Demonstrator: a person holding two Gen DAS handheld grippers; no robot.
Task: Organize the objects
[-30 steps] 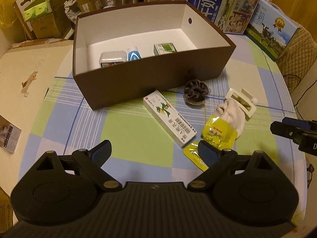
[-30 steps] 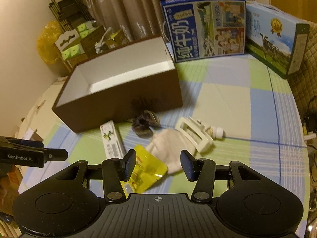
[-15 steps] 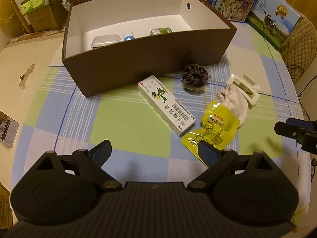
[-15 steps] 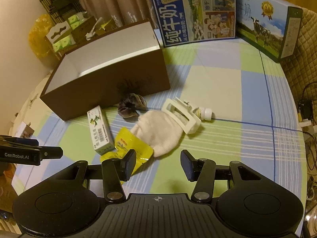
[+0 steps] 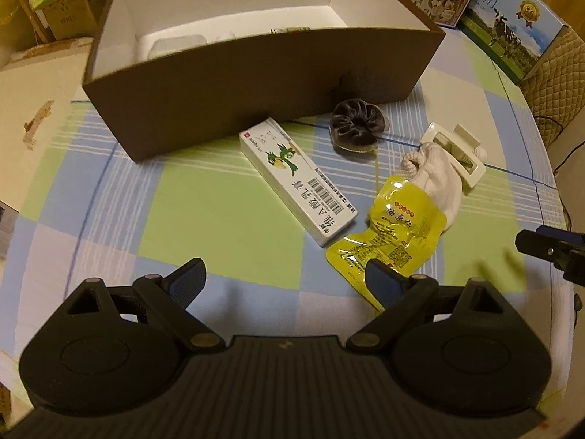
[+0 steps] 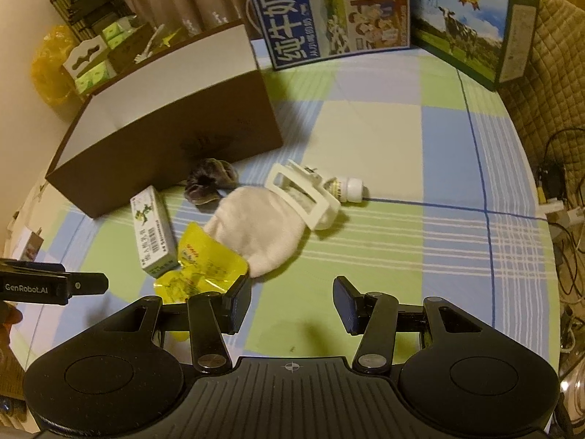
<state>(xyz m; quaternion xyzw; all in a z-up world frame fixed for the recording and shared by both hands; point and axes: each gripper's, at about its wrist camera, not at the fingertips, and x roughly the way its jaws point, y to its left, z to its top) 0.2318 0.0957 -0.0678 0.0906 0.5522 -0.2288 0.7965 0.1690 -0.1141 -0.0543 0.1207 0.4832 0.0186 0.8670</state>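
Checked blue-and-green cloth (image 5: 226,197) covers the table under warm indoor light, with milk cartons (image 6: 329,11) standing along the upper edge of the right wrist view. Loose items lie mid-frame in the left wrist view: a white medicine box (image 5: 296,179), a yellow pouch (image 5: 395,234) touching its lower right end, a white sock (image 5: 438,179) overlapping the pouch's top, a cream hair claw (image 5: 457,153) resting on the sock, and a dark scrunchie (image 5: 356,126) just beside the brown box (image 5: 256,84), which fills the upper half of the frame. A small white bottle (image 6: 345,186) shows only in the right wrist view, behind the claw.

Compared with a second ago, both cameras sit lower and nearer the clutter: the items look larger, and the brown box's front wall now hides most of what lies inside it. That suggests the approach to the next pick is under way, though nothing loose has shifted.

Left gripper (image 5: 289,276) is spread wide and empty, its right finger (image 5: 384,280) overlapping the pouch's lower corner in the picture; contact cannot be told. Right gripper (image 6: 292,303) is parted moderately, holding nothing, its left finger (image 6: 239,301) beside the pouch's edge, over bare cloth.
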